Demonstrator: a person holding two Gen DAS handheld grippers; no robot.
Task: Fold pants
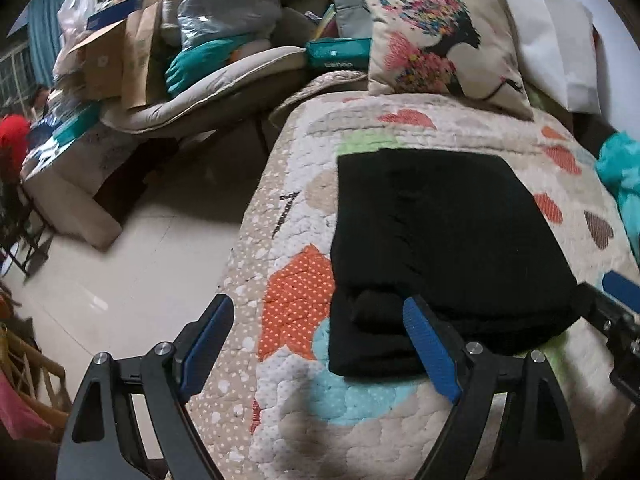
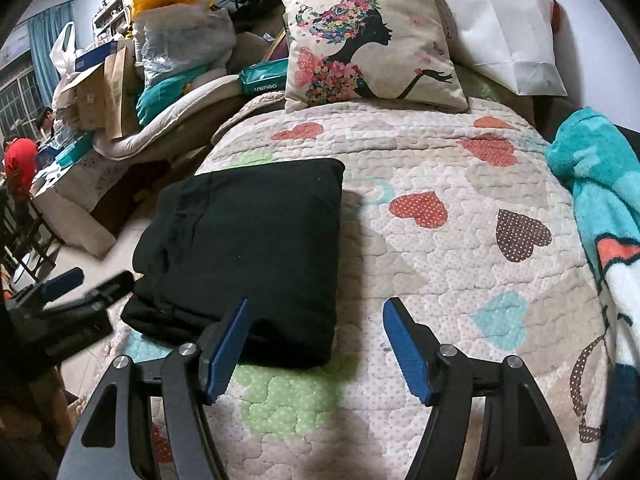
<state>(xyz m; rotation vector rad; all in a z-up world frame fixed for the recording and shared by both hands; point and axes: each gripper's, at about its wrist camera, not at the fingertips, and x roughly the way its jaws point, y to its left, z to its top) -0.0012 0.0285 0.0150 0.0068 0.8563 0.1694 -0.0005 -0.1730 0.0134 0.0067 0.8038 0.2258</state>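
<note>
— Fingers first: how do both pairs stand?

— Spread wide on both. The left gripper (image 1: 318, 330) has its blue pads apart with nothing between them; its right-side finger (image 1: 430, 354) overlaps the near edge of the cloth in the left wrist view, though whether it touches I cannot tell. The right gripper (image 2: 316, 336) is parted the same way and holds nothing.

— And the setting, biggest thing down?

— A quilted bedspread (image 2: 440, 280) printed with dotted hearts covers the bed. At its far end a cushion (image 2: 368, 48) showing a woman's profile in flowers leans upright, with a white pillow (image 2: 504, 28) just beside it. A teal blanket (image 2: 600, 184) lies along the right edge of the bed.

— Where are the pants?

— The black pants (image 2: 248, 256) lie flat on the bedspread as a thick, roughly square bundle of stacked layers, near the left side of the bed.

— How do the grippers sit around them?

— The left gripper hangs over the near left corner of the bundle, the right gripper over the near right corner. Its left-side finger (image 2: 228, 346) crosses the bundle's near edge and the other stands above bare quilt.
</note>
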